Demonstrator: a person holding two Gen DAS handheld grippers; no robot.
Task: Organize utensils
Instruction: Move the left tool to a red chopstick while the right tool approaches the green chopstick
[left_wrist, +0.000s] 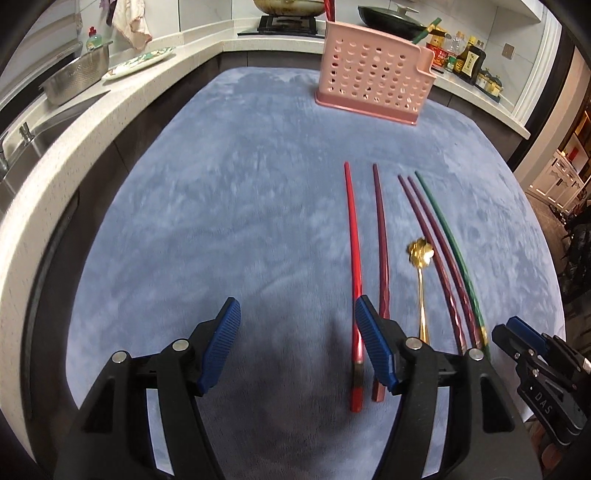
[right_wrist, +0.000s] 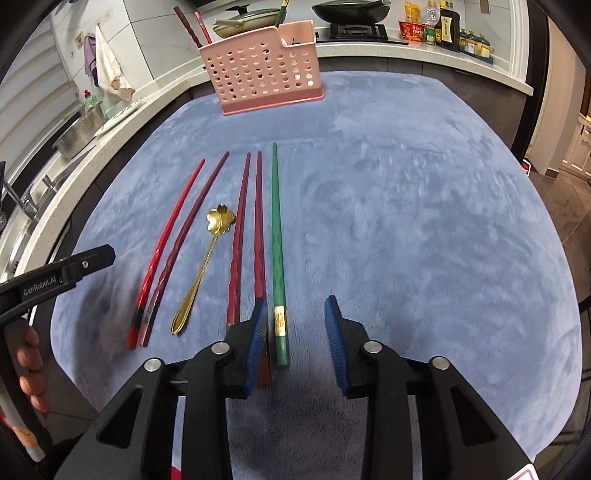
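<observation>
With both sets of jaws spread and empty, the right gripper (right_wrist: 295, 343) straddles the green chopstick (right_wrist: 276, 236), so closing may also snag the dark red chopstick (right_wrist: 258, 229) hugging its left pad.

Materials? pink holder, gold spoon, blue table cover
Pink holder: looks like moulded plastic, matte, punched with round holes. Gold spoon: likely metal, shiny gold finish with bright glints. Blue table cover: soft plush fabric, nap shows brushed streaks.
</observation>
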